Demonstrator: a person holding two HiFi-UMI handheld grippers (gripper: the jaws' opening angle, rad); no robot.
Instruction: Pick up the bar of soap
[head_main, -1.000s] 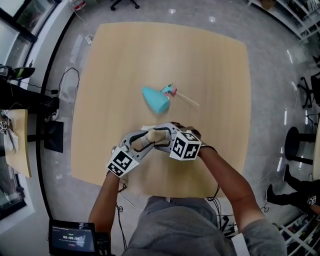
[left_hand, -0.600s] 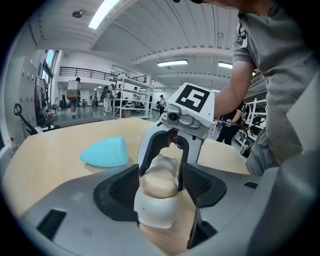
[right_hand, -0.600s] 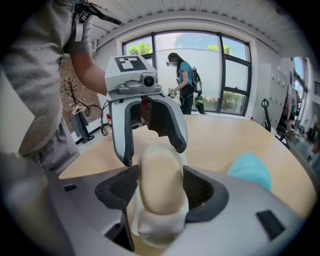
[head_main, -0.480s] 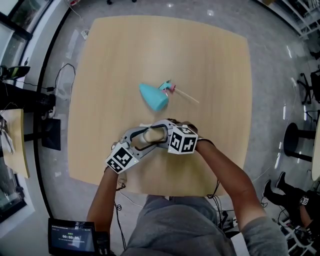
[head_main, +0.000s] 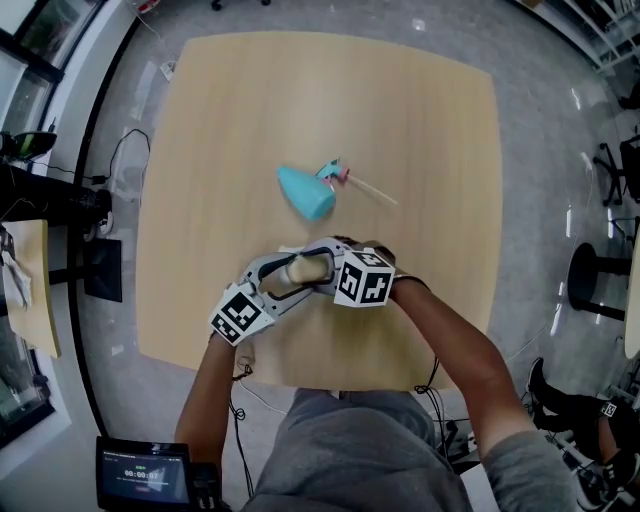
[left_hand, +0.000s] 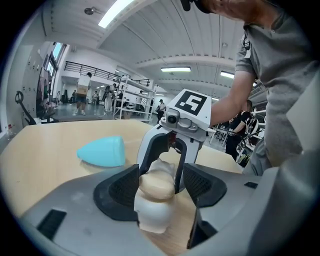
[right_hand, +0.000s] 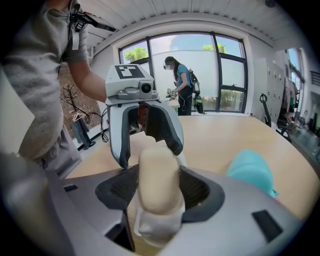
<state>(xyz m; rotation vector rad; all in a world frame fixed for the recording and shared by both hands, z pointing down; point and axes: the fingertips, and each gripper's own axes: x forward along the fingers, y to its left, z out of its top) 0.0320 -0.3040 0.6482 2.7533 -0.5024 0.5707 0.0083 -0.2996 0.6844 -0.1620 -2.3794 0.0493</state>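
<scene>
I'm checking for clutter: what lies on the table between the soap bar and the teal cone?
Nothing: the head view shows only bare table between soap bar and teal cone.

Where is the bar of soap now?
In the head view the soap is clamped in the right tongs over the table, nearer the person than the turquoise object.
</scene>
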